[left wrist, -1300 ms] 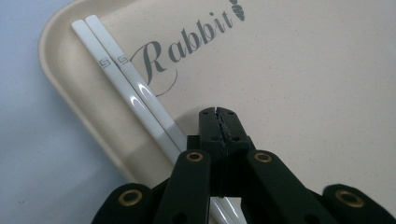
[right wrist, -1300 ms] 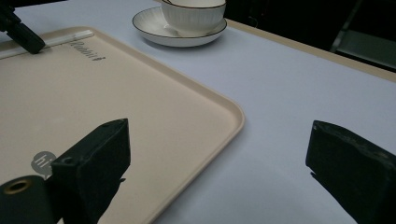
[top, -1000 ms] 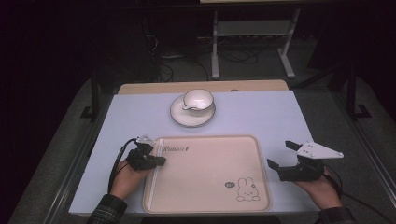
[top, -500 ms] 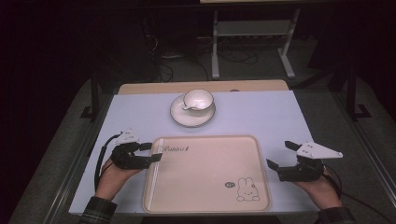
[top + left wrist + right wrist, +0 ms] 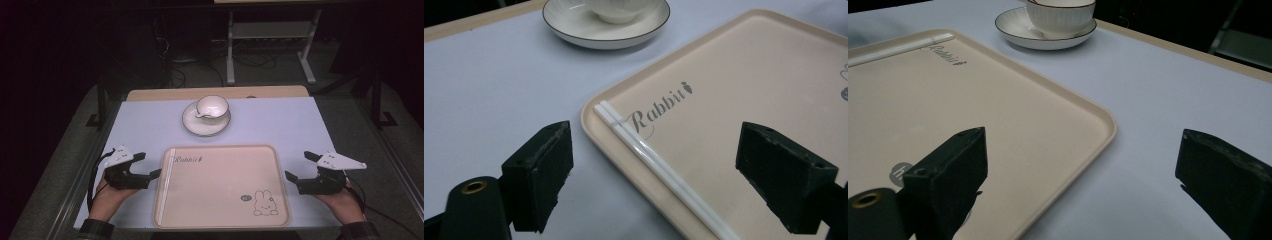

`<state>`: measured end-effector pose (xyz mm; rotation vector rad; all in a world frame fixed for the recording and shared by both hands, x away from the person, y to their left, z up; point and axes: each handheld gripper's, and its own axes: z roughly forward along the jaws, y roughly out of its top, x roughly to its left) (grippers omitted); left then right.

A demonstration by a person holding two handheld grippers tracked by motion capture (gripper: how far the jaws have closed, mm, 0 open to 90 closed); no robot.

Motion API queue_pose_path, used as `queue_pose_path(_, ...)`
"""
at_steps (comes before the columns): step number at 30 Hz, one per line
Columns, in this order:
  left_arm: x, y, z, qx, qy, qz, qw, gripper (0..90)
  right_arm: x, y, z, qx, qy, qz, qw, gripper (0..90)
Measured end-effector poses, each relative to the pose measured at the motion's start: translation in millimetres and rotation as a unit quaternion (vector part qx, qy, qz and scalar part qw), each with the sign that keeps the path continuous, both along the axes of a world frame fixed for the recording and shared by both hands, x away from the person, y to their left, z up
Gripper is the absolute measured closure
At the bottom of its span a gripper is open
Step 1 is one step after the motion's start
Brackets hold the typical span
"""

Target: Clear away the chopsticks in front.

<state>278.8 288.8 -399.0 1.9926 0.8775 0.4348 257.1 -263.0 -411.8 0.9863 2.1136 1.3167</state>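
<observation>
A beige tray (image 5: pixel 220 192) with a rabbit print lies at the table's near middle. Two white chopsticks (image 5: pixel 168 176) rest side by side along its left inner edge, clear in the left gripper view (image 5: pixel 659 165). My left gripper (image 5: pixel 150 165) sits just left of the tray. Its jaws have just been opening and now stand wide with nothing pressed between them (image 5: pixel 656 150); the chopsticks lie on the tray beyond them. My right gripper (image 5: pixel 297 165) hovers open off the tray's right edge, with the tray rim (image 5: pixel 1098 130) ahead of it (image 5: pixel 1083 160).
A white cup (image 5: pixel 211 106) stands on a dark-rimmed saucer (image 5: pixel 192 125) behind the tray, on the pale blue table cover (image 5: pixel 280 125). A wooden table edge runs along the back. Metal frame rails flank both sides.
My left gripper has drawn back to the left from the tray's left edge and opened, leaving the chopsticks on the tray. The right hand has stayed put.
</observation>
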Motion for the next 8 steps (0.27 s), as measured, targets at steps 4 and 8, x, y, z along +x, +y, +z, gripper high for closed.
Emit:
queue_pose_path(4,0.8,0.1,-3.6,0.004,0.003,-0.002,1.0000,14.7,0.3,-0.1,-0.1,0.000,0.000,0.000,1.0000,5.9)
queue_pose_path(8,1.5,0.8,-4.2,0.007,0.003,-0.004,1.0000,14.7,0.7,0.1,-0.2,-0.001,0.000,0.001,1.0000,5.9)
